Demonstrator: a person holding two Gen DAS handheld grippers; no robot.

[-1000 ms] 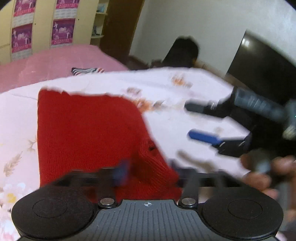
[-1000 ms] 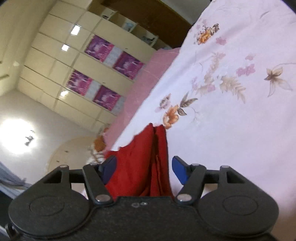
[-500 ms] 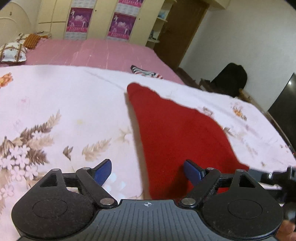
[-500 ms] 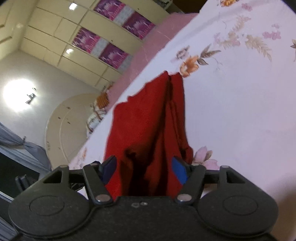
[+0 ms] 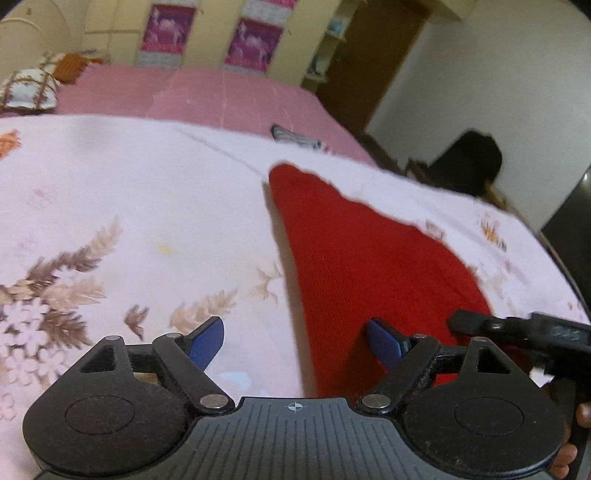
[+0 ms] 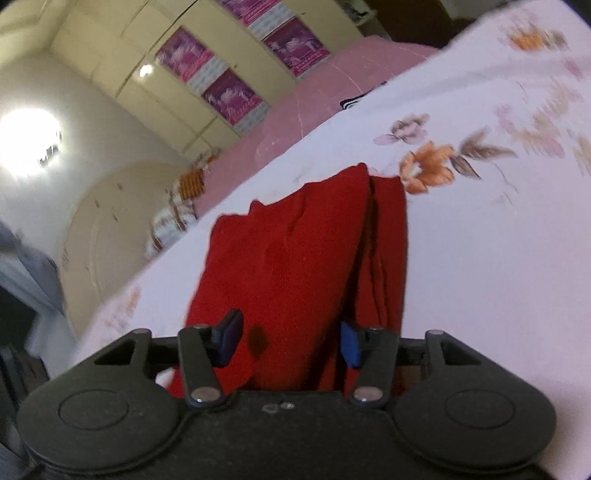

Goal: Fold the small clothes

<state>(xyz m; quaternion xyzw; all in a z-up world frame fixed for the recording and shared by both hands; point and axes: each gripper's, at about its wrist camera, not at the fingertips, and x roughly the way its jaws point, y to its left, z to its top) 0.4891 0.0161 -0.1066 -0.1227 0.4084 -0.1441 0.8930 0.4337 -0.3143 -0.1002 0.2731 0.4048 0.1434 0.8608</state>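
The knitted garment (image 5: 362, 258) is plain deep red, lying on a pale pink-white bedsheet (image 5: 129, 192) printed with brown leaves and orange flowers. At twelve o'clock beyond it a solid pink cover (image 5: 221, 99) runs below cream cupboard doors (image 5: 214, 33) carrying magenta posters, with a black-and-white striped cloth (image 5: 295, 137) at its edge. Both grippers are black with blue fingertip pads (image 5: 205, 341).

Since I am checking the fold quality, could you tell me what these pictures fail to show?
- Near edge of the red garment: left wrist view, hidden behind the left gripper.
- The garment's lower layers: right wrist view, cut off by the right gripper.
- Striped item on the pink bedspread: too small and blurred to identify.
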